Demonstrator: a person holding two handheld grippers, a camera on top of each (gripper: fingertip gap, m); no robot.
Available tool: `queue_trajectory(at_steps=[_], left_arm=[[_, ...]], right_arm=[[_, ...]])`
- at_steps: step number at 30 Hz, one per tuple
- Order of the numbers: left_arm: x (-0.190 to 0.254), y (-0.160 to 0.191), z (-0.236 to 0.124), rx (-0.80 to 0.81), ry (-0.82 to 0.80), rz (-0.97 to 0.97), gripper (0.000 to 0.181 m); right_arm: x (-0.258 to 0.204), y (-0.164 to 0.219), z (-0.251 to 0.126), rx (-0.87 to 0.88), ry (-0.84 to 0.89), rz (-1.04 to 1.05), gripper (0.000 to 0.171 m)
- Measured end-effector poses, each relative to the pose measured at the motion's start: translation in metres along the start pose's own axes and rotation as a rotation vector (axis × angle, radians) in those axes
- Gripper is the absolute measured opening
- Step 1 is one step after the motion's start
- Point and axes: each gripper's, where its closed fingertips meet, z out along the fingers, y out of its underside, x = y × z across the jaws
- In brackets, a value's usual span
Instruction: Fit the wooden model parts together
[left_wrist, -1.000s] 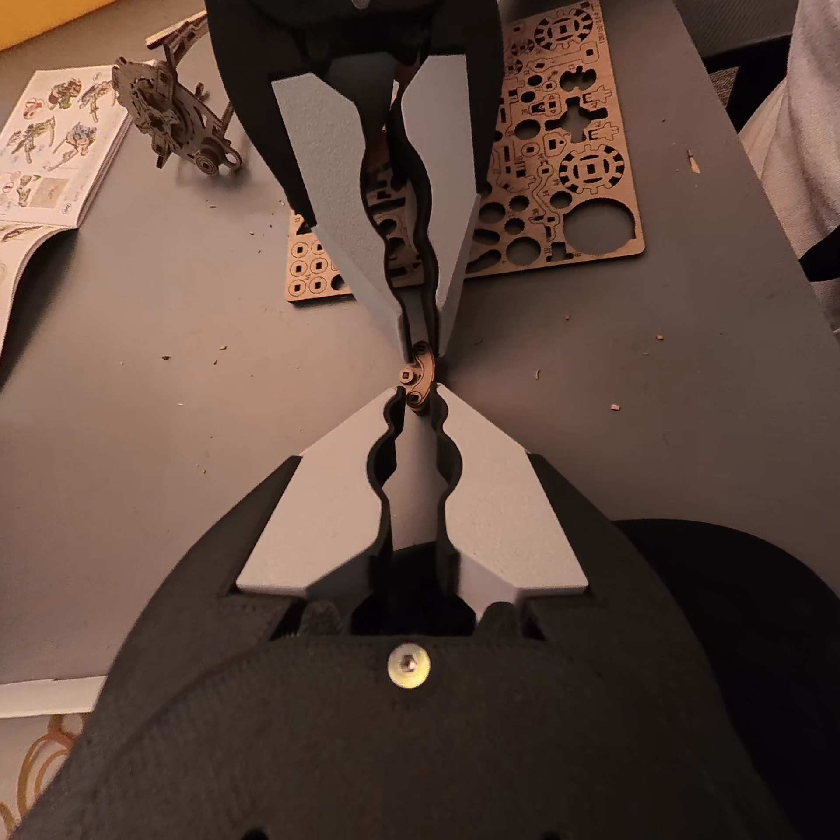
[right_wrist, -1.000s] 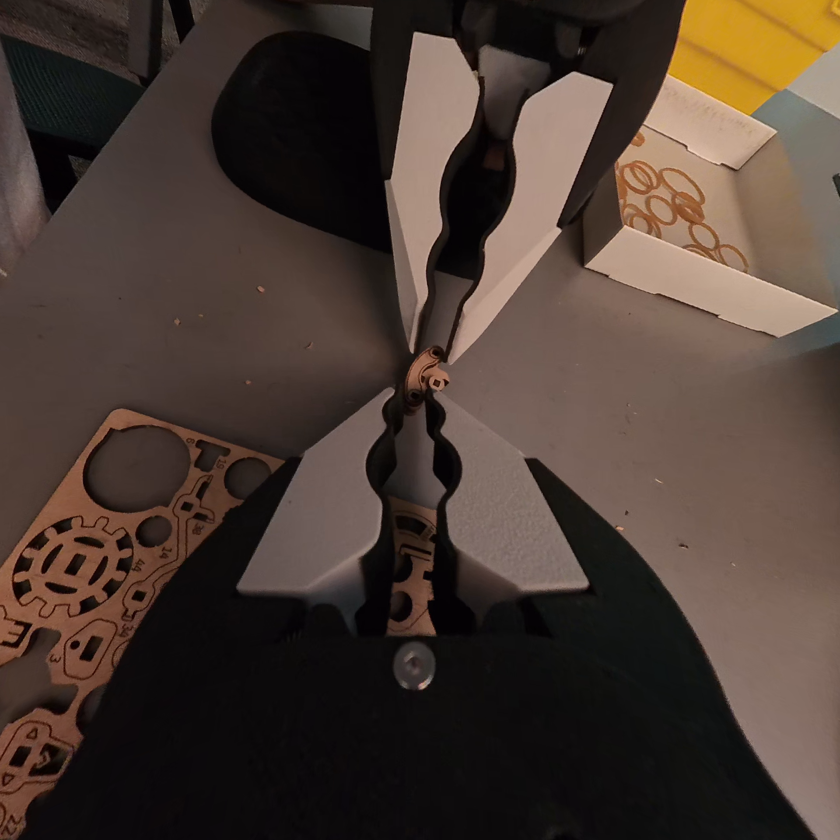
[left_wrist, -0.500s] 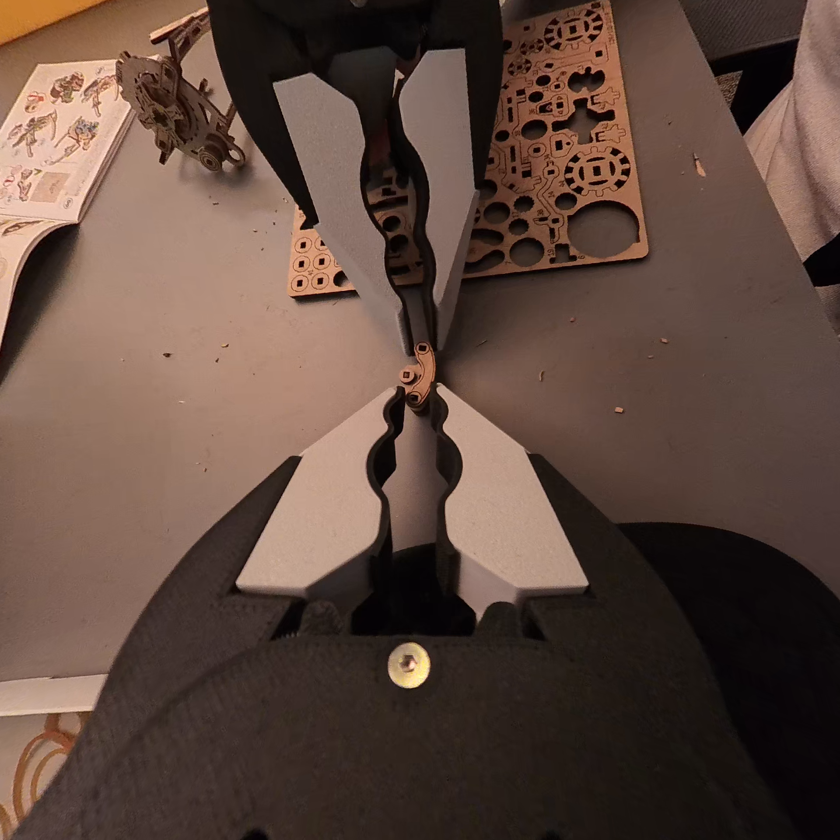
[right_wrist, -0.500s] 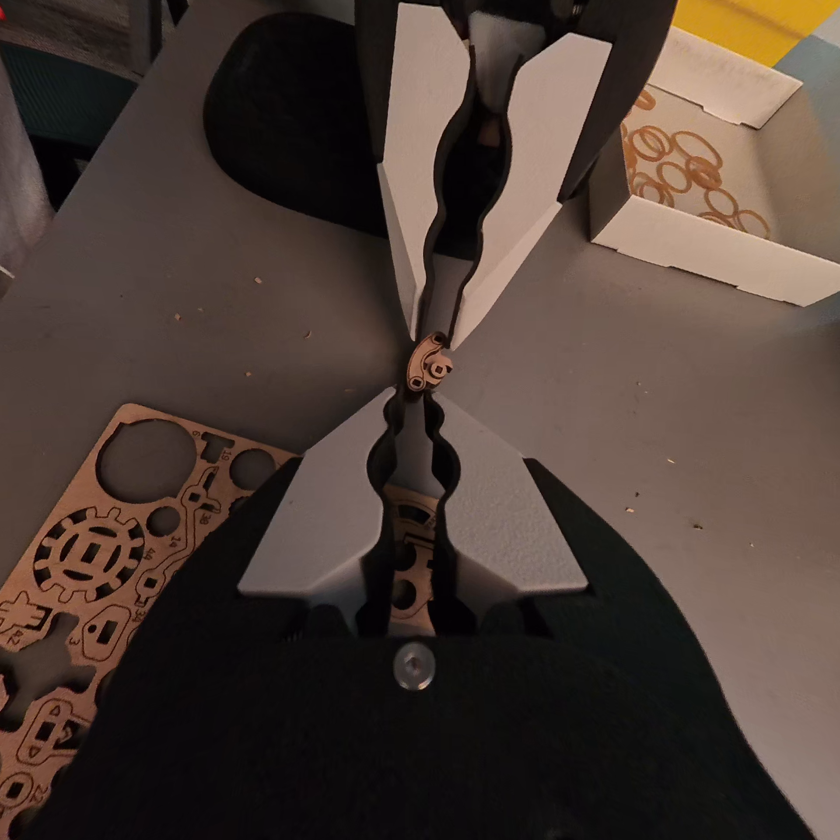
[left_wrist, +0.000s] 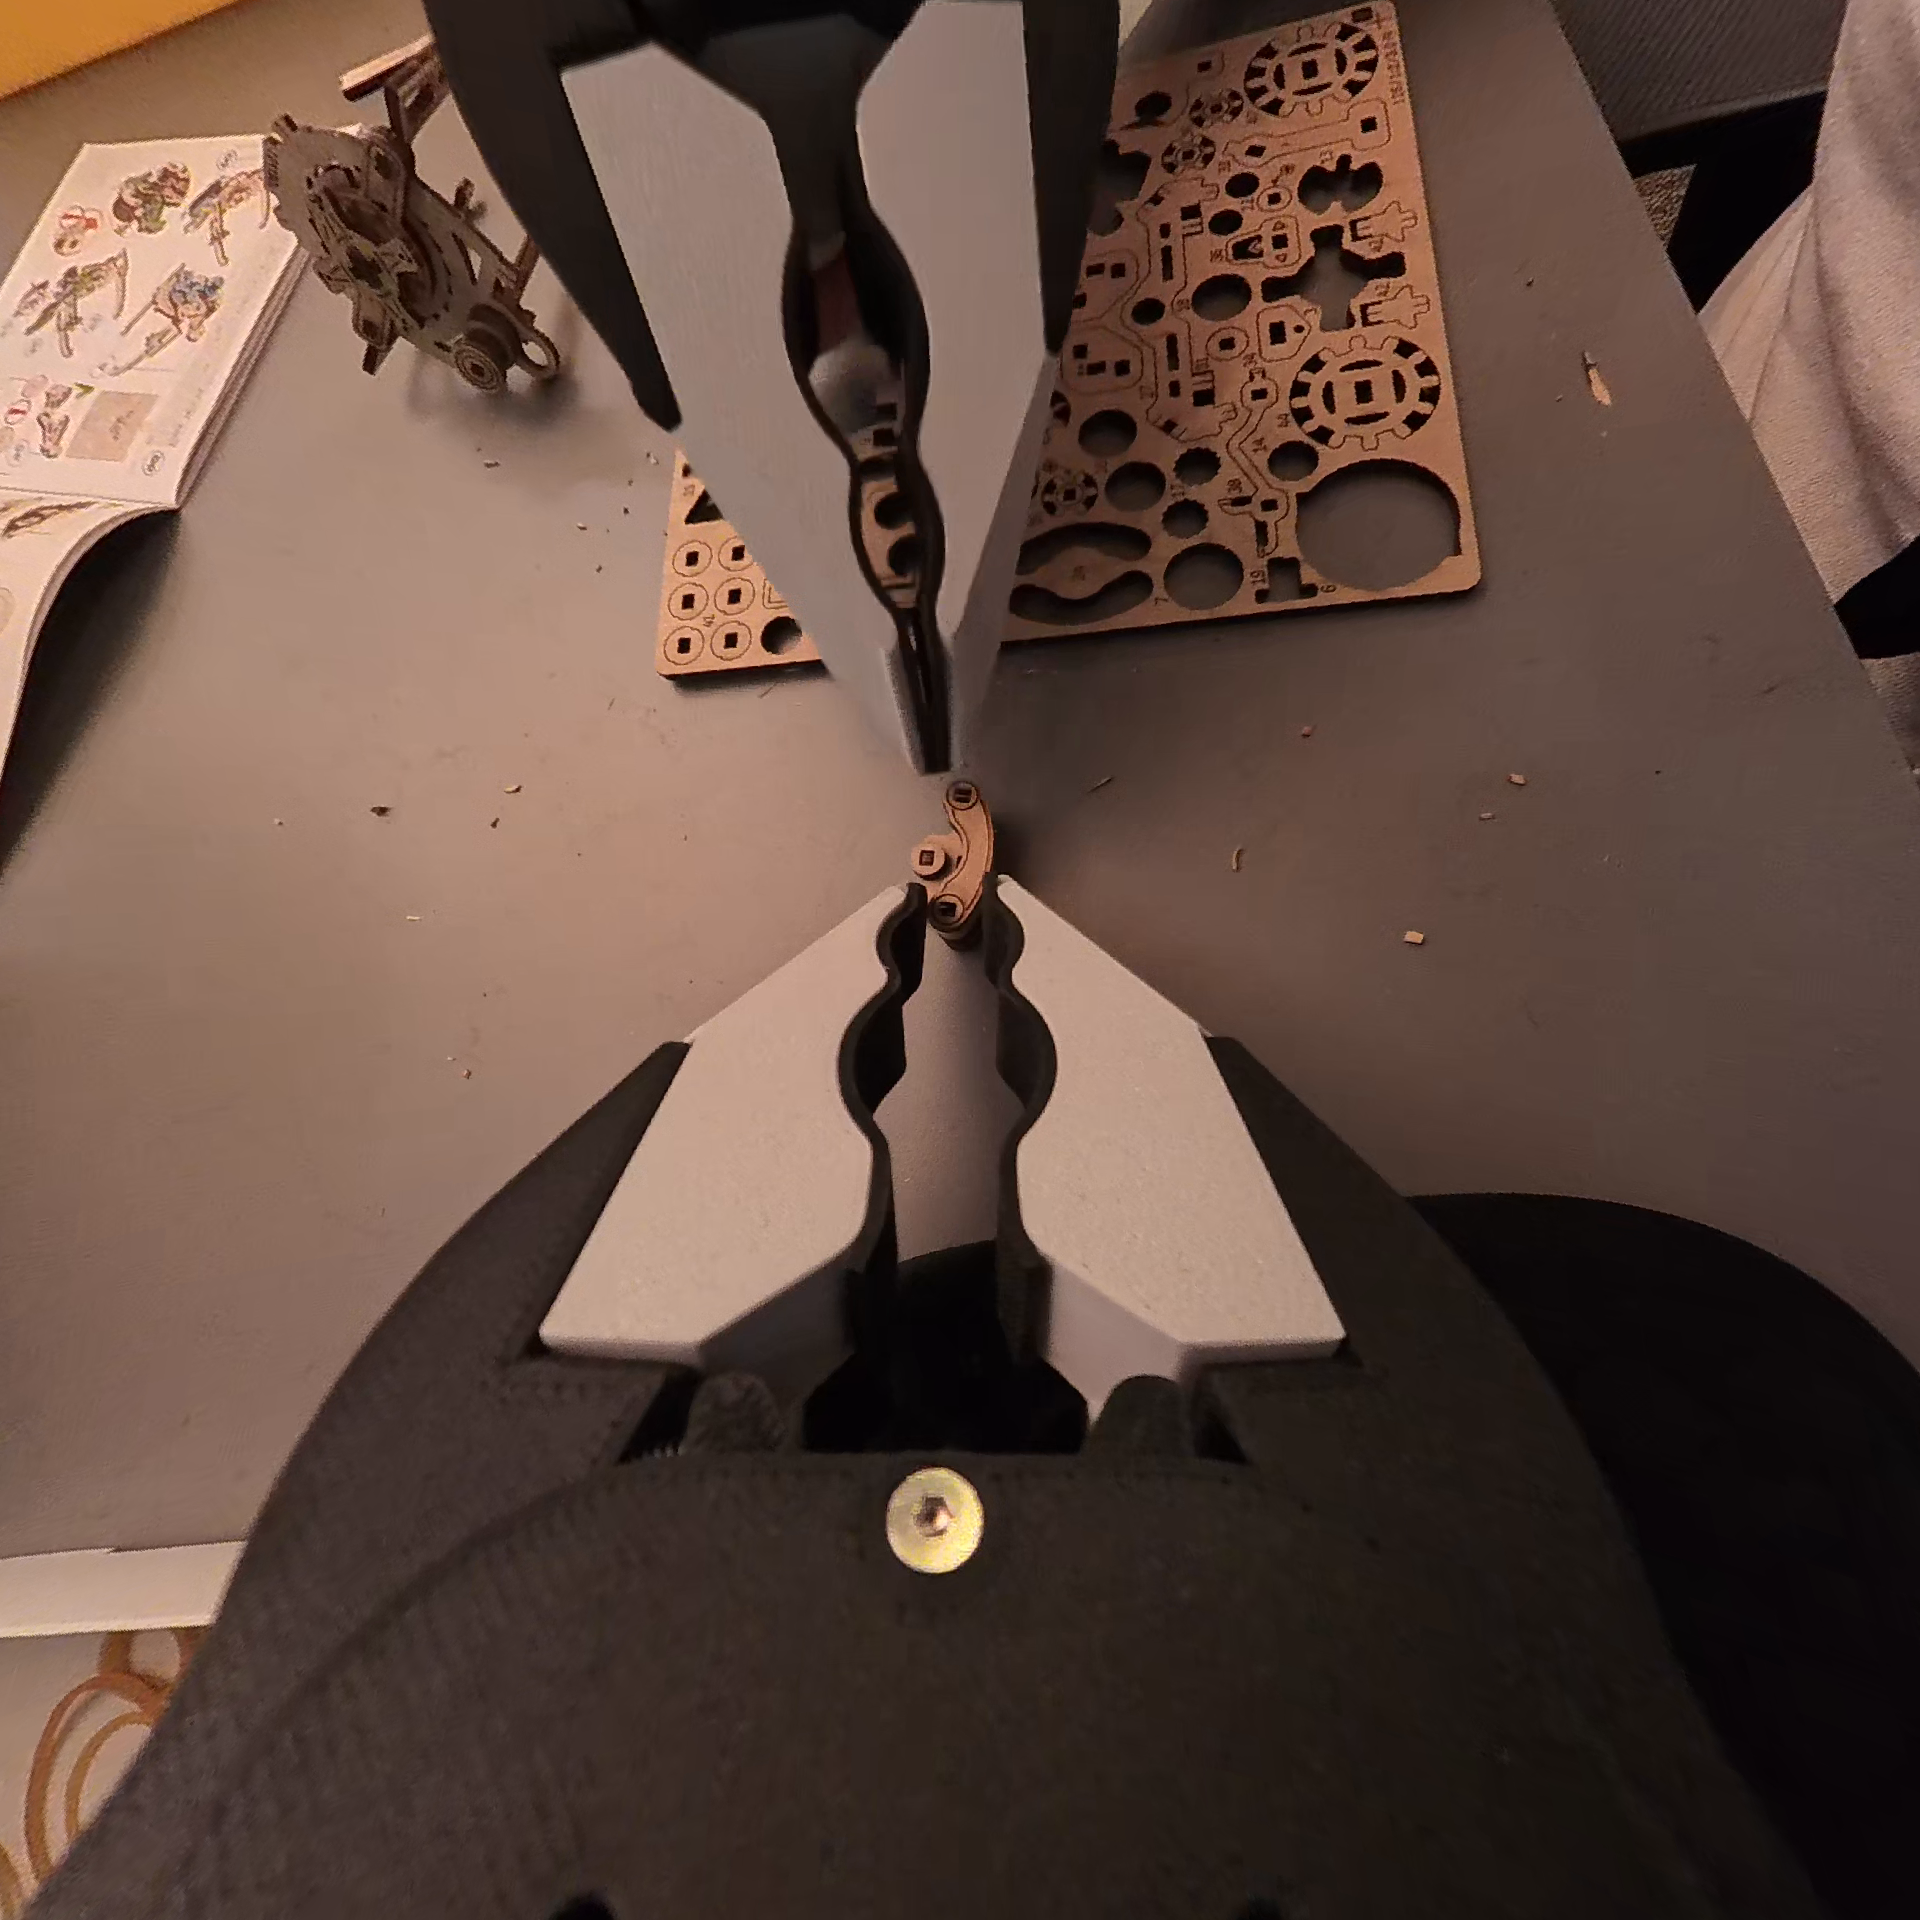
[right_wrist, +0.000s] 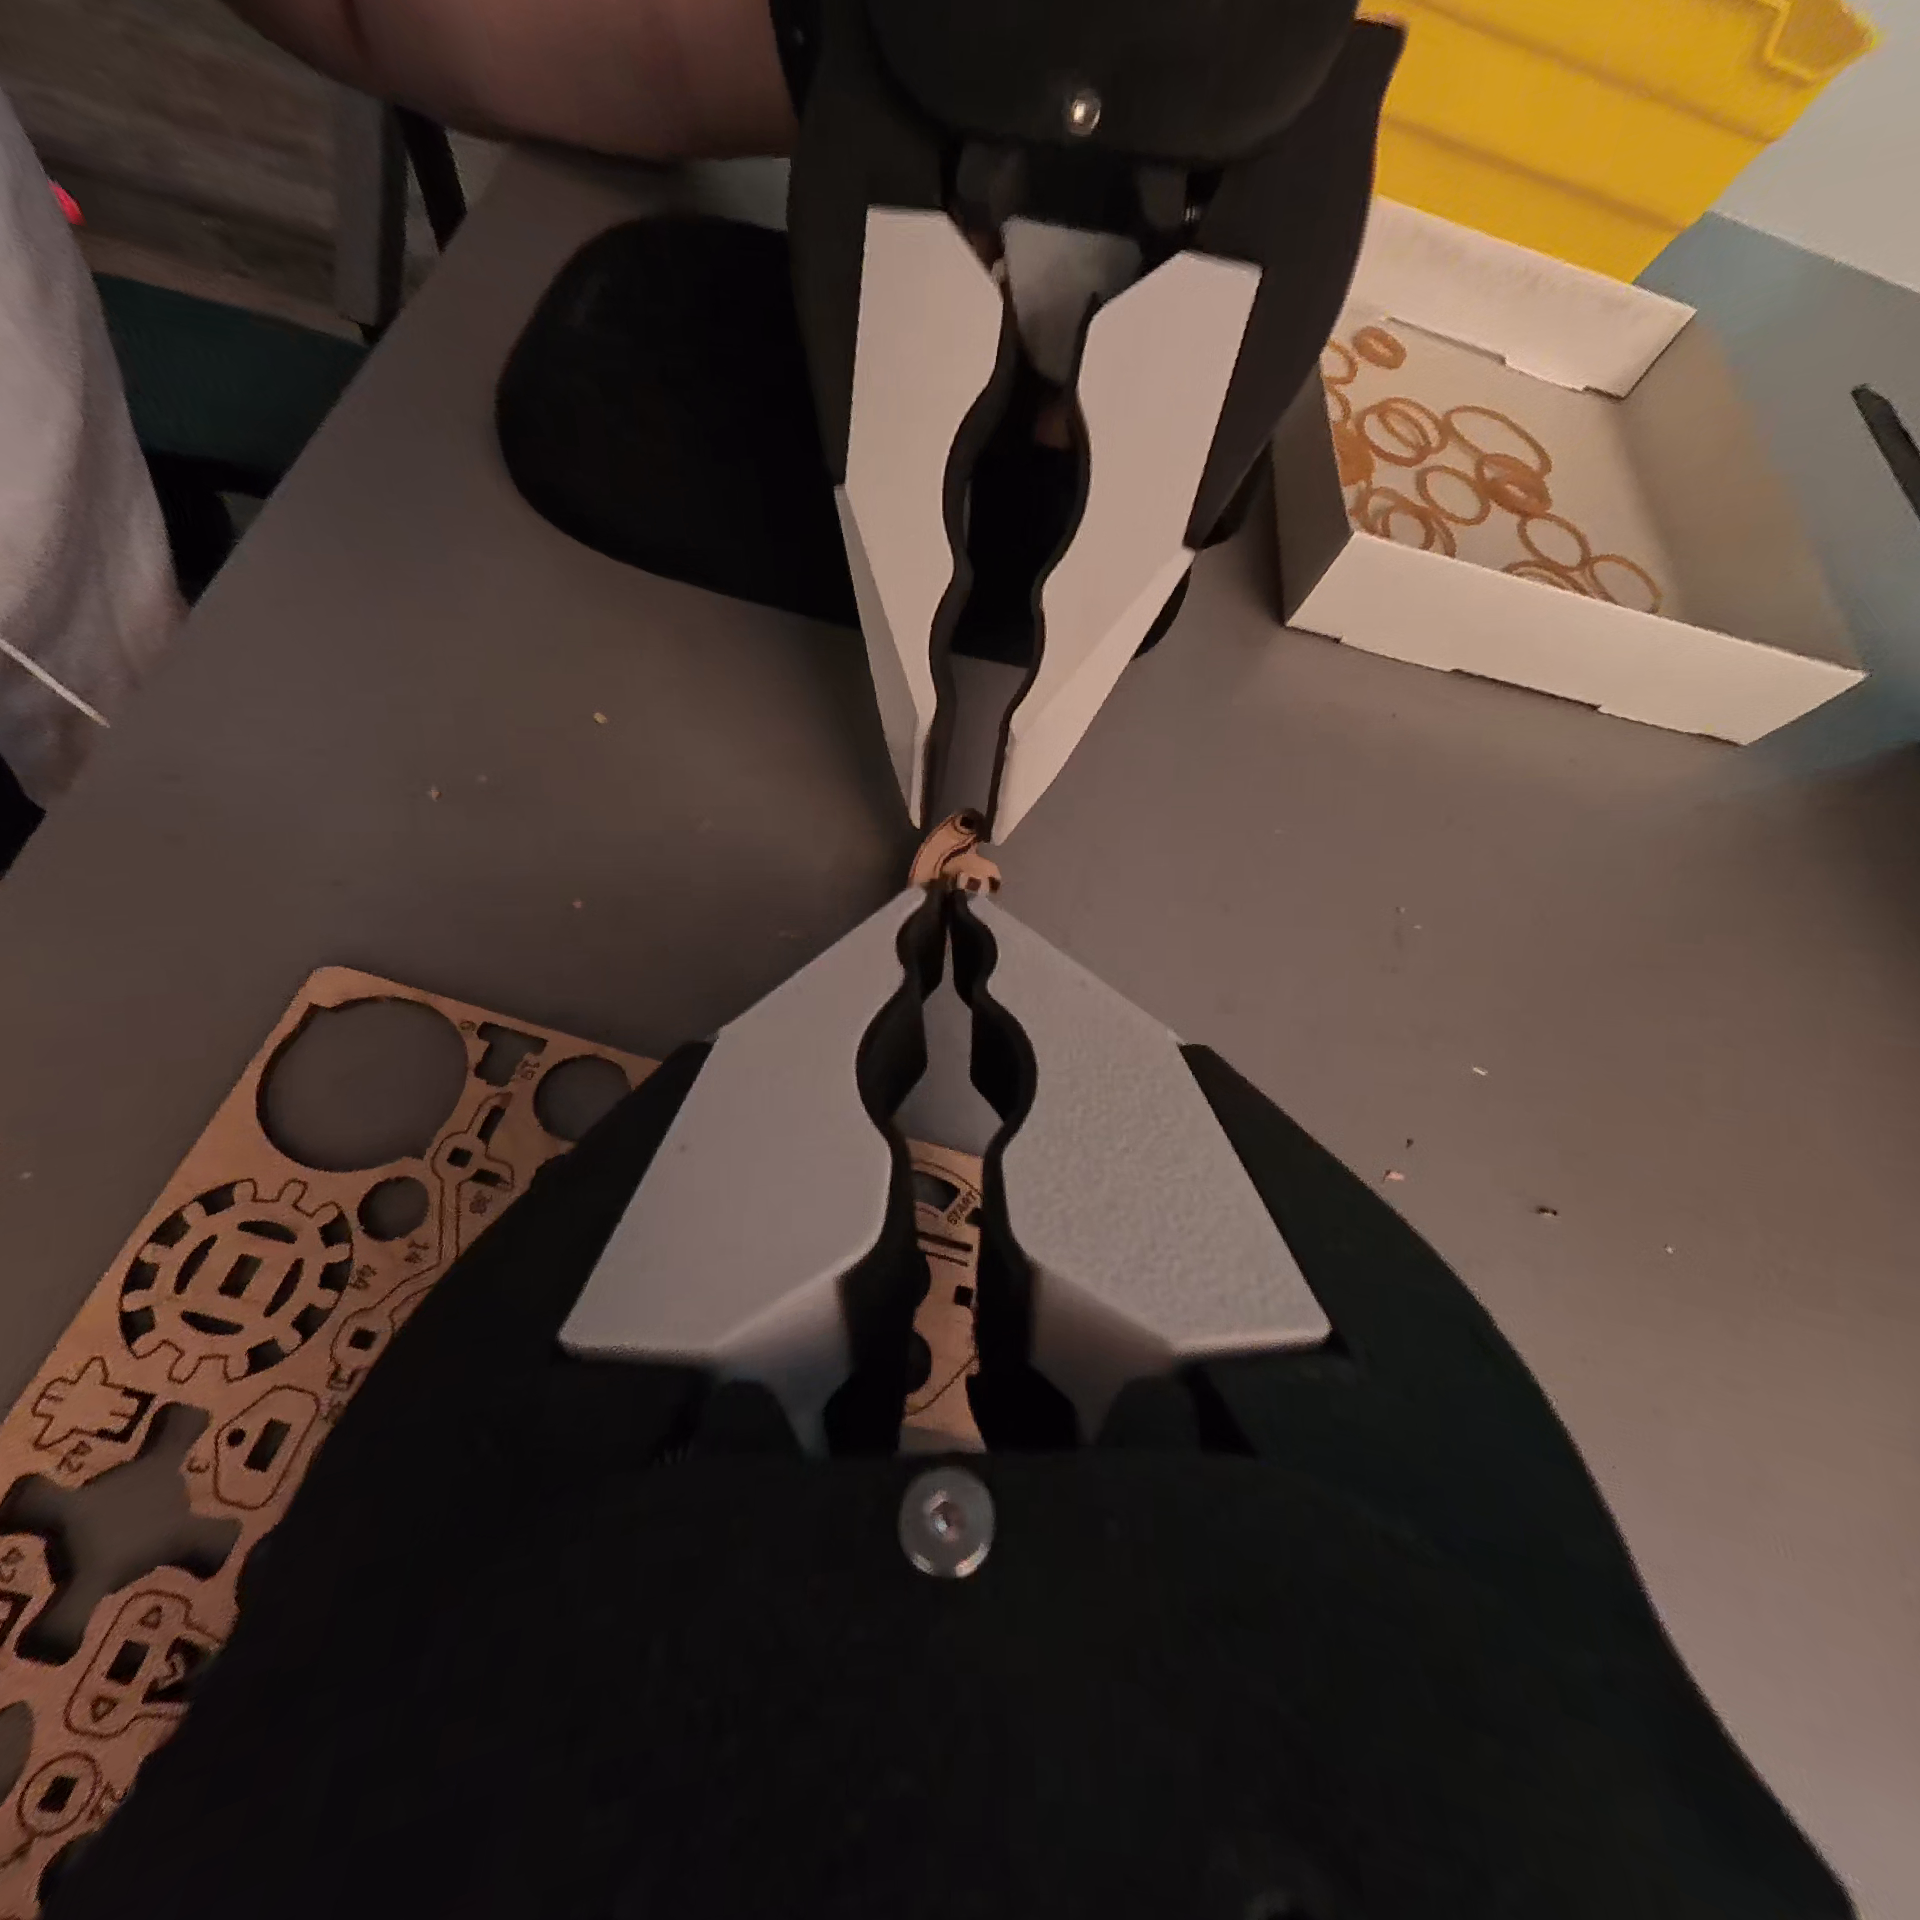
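Left gripper (left_wrist: 954, 896) sits at centre frame in the left wrist view, its jaws drawn nearly together and clamped on the lower end of a small curved wooden piece (left_wrist: 958, 860). We see the piece standing up out of the tips, held above the grey table (left_wrist: 312, 935), with a small square-holed tab on its left side.

Right gripper (left_wrist: 938, 764) comes in from the top of the same frame, pointing toward us. Its jaws are pressed together with no visible gap at the tips, and the tips sit just at the upper end of the piece. We cannot tell whether they touch it.

In the right wrist view, we note the right gripper (right_wrist: 948, 902) closed at centre frame, its tips just below the wooden piece (right_wrist: 951, 854); nothing shows between them. The left gripper (right_wrist: 956, 821) reaches down from the top and pinches the far end of the piece.

A laser-cut wooden sheet (left_wrist: 1247, 416) lies flat in the upper right of the left wrist view. A partly built dark model (left_wrist: 405, 270) and an open instruction booklet (left_wrist: 114, 332) lie upper left. A white box of rubber bands (right_wrist: 1475, 520) sits at the upper right of the right wrist view.
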Motion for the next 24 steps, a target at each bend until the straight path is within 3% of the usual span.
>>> queue_trajectory(at_steps=[24], left_arm=[[-0.0007,0.0001,0.0,-0.001,-0.001,-0.01,0.009]], right_arm=[[0.0032,0.0064,0.0073,-0.063,0.013,0.048,0.0]])
